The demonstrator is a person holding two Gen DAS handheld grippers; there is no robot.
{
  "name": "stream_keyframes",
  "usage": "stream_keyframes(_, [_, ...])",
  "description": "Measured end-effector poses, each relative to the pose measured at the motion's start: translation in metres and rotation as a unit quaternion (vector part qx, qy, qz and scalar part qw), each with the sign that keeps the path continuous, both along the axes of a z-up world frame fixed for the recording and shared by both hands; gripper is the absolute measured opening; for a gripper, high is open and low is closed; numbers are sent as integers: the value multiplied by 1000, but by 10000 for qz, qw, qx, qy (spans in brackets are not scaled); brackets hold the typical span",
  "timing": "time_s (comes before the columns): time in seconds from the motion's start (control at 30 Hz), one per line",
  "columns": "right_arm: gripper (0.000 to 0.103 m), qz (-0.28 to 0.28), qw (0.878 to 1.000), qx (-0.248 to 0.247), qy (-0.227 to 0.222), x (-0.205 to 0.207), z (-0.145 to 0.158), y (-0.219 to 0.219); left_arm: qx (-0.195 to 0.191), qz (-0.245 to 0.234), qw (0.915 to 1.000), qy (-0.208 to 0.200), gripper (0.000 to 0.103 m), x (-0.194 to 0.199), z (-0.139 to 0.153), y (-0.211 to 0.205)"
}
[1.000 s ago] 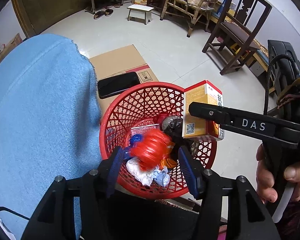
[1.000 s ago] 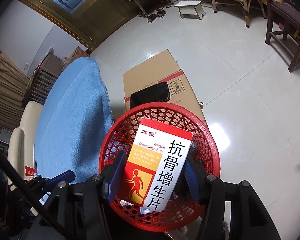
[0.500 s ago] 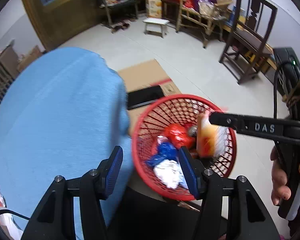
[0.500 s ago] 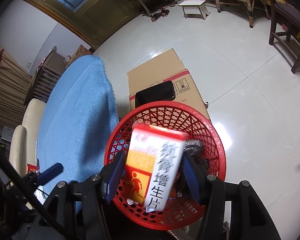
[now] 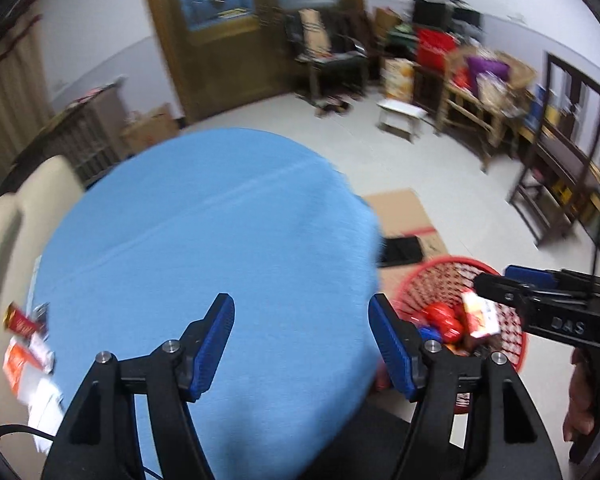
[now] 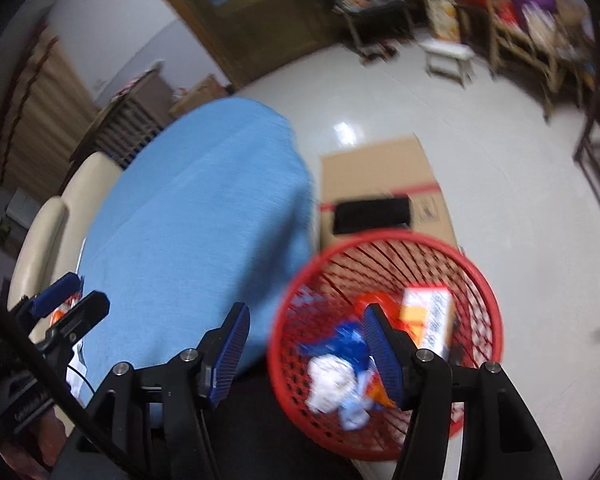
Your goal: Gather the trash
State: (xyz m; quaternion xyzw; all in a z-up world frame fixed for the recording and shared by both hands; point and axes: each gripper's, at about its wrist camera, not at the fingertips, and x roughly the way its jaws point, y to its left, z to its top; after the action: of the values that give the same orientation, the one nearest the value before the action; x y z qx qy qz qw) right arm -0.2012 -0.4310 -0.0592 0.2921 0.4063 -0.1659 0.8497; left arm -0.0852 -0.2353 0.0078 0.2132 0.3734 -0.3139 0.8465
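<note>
A red mesh basket (image 6: 476, 272) stands on the floor beside the blue-covered table (image 5: 204, 240). It holds a white and orange medicine box (image 6: 430, 316), a red wrapper (image 5: 444, 320), blue and white scraps (image 6: 332, 376). My left gripper (image 5: 302, 344) is open and empty above the blue cloth. My right gripper (image 6: 306, 354) is open and empty, its right finger over the basket; it also shows in the left wrist view (image 5: 548, 308). Loose wrappers and papers (image 5: 26, 344) lie at the table's left edge.
A flat cardboard box (image 6: 380, 176) with a black phone (image 6: 374, 214) on it lies behind the basket. A cream chair (image 5: 24, 204) stands left of the table. Chairs, a white stool (image 5: 402, 118) and shelves line the far wall.
The right gripper opened and the medicine box fell into the basket. The left gripper let go of the red wrapper and swung left over the blue table. Both views are blurred by motion.
</note>
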Motion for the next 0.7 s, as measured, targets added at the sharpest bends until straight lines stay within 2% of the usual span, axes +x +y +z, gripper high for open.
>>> stream_keyframes(0.13, [63, 362, 9965, -604, -442, 26, 35, 44, -157, 714, 9969, -298, 71, 20, 17, 51])
stream_keyframes(0.3, [63, 914, 9863, -1071, -858, 62, 65, 107, -236, 1595, 9855, -523, 71, 43, 28, 122])
stream_keyframes(0.57, [63, 1712, 9746, -1207, -792, 112, 75, 194, -146, 2733, 9608, -451, 71, 64, 22, 219])
stream_keyframes(0.7, [63, 1888, 9676, -1366, -970, 119, 84, 222, -71, 3164, 9471, -532, 71, 65, 19, 254])
